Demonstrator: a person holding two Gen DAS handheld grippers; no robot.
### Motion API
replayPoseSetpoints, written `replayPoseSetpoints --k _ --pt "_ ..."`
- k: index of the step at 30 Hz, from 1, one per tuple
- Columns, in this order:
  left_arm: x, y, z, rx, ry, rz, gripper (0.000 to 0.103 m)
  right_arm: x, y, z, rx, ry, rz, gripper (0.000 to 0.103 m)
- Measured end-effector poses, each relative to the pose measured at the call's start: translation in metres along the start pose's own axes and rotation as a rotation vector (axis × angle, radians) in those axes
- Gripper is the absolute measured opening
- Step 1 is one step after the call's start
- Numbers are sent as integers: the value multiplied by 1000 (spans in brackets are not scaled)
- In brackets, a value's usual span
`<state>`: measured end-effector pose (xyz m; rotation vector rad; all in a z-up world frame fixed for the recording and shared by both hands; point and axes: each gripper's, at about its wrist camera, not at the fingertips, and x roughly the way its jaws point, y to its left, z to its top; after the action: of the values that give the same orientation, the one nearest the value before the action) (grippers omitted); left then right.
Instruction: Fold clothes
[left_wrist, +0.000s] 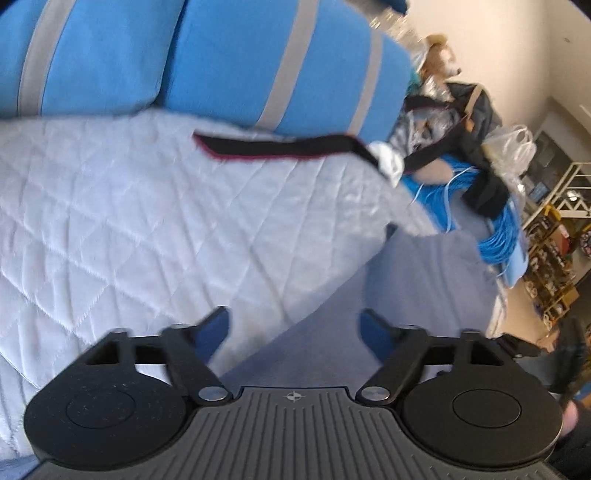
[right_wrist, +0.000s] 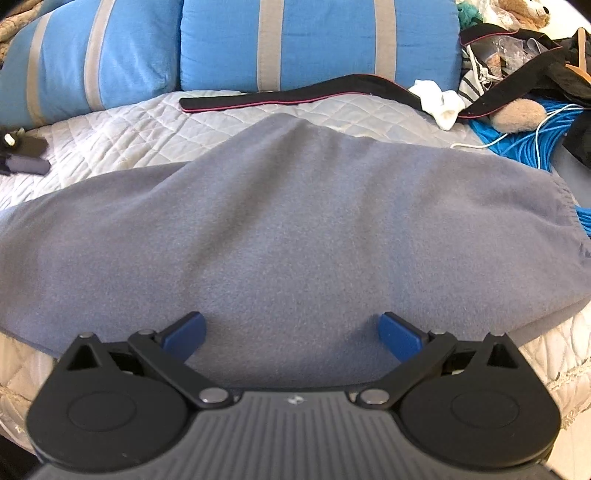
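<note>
— How are the tools set?
— The left gripper (left_wrist: 293, 334) is seen with its blue fingers (left_wrist: 216, 332) apart and nothing between them; the right gripper (right_wrist: 291, 334) is likewise spread wide, nothing pinched.

— And the garment?
— A grey fleece garment (right_wrist: 295, 221) is spread flat under the right gripper on the white quilted bedspread (right_wrist: 122, 129). Farther off, a black strap with red piping (right_wrist: 295, 96) is laid before two blue striped pillows (right_wrist: 317, 40); a white sock (right_wrist: 441, 101) and blue cable coil (right_wrist: 524, 146) are seen far right.

a grey-blue fleece garment (right_wrist: 295, 229) lies spread flat across the white quilted bed (right_wrist: 122, 129).
</note>
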<state>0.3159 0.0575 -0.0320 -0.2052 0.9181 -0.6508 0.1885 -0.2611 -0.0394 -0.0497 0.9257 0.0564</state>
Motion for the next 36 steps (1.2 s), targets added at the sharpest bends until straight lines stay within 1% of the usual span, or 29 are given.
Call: replayPoseSetpoints --k 3,4,5,7,10,12,13,14,15,16,19,21,23,25,27,28,29,31,33,34,36 --pt "14 3 -3 37 79 17 38 0 -1 0 1 1 4 103" --pt "17 2 -4 55 90 32 15 1 -1 0 1 1 6 103" --pt "17 0 -5 66 91 43 3 1 -2 0 1 1 8 103" --pt "12 1 -5 48 76 62 3 1 -2 0 2 2 11 103" --pt "3 4 -7 46 66 83 3 2 -3 0 2 3 13 103" --pt "0 5 -9 47 56 95 7 1 -2 0 2 2 12 103" --pt "-2 6 -9 41 51 100 16 1 -2 0 2 2 12 103" --pt "-7 8 -9 16 40 107 36 1 -3 0 3 2 12 103" --pt "-16 11 -8 -18 14 124 47 1 -3 0 4 3 13 103" --pt "-27 15 -8 -56 -20 141 61 1 -3 0 4 3 12 103" --pt "-80 31 -15 -206 -182 195 74 1 -3 0 5 3 11 103" --pt "-123 41 -31 -364 -305 222 77 1 -3 1 6 3 10 103" --pt "-161 47 -56 -502 -413 233 78 0 -2 1 10 3 7 103" --pt "-194 48 -82 -578 -494 261 79 0 -1 0 13 1 -1 103" --pt "-219 48 -112 -656 -575 312 81 -1 1 0 16 0 -11 103" --pt "-228 49 -129 -707 -613 329 84 -1 2 0 15 0 -16 103" --pt "-233 52 -144 -766 -640 335 90 -1 2 0 14 0 -19 103" --pt "-239 59 -170 -885 -674 340 90 -1 2 0 20 2 -19 103" --pt "-239 69 -193 -986 -700 315 90 -1 2 1 25 5 -22 103" --pt "-237 72 -202 -1017 -711 303 90 -1 2 1 27 5 -24 103" --pt "-233 78 -213 -1039 -713 279 90 -1 3 1 31 6 -31 103"
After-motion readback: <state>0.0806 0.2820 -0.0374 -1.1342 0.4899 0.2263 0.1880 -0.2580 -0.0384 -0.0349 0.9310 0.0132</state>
